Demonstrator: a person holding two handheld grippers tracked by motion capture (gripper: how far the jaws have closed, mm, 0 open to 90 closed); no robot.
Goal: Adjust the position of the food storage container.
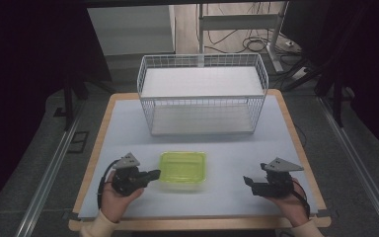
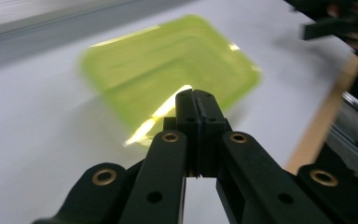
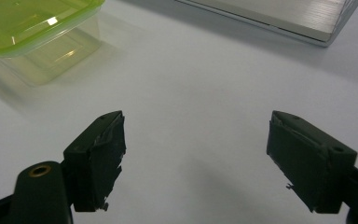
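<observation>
Container point(image 1: 183, 167), lime-green and translucent with its lid on, is found at the near centre of the table point(image 1: 128, 123), flat on the pale mat. A white wire basket point(image 1: 202, 94) is set beyond it at 12 o'clock, well apart, its long open top facing up; a likely destination, judged only from the layout.

Left gripper point(image 1: 153, 174) is held at 9 o'clock of the container, jaws pointed toward the container's left wall and just beside it. In the left gripper view the two jaws are seen pressed flat together, nothing between them, tip aimed at the near corner of the container point(image 2: 168, 70). Contact with the rim cannot be confirmed: the picture is blurred. Closed jaws at this spot are judged to suit a push or a nudge rather than a grasp.

Right gripper point(image 1: 247, 181) is held at 3 o'clock of the container, well apart from it, low over the mat. In the right gripper view its jaws are spread wide with bare mat between them; the container point(image 3: 32, 23) is seen off at 10 o'clock and the basket's base point(image 3: 279, 14) at 1 o'clock. Open jaws here are judged as readiness to take the container's right side.

Both hands are placed on opposite flanks, which is read as preparation for a two-sided approach. Nothing is gripped by either tool.
</observation>
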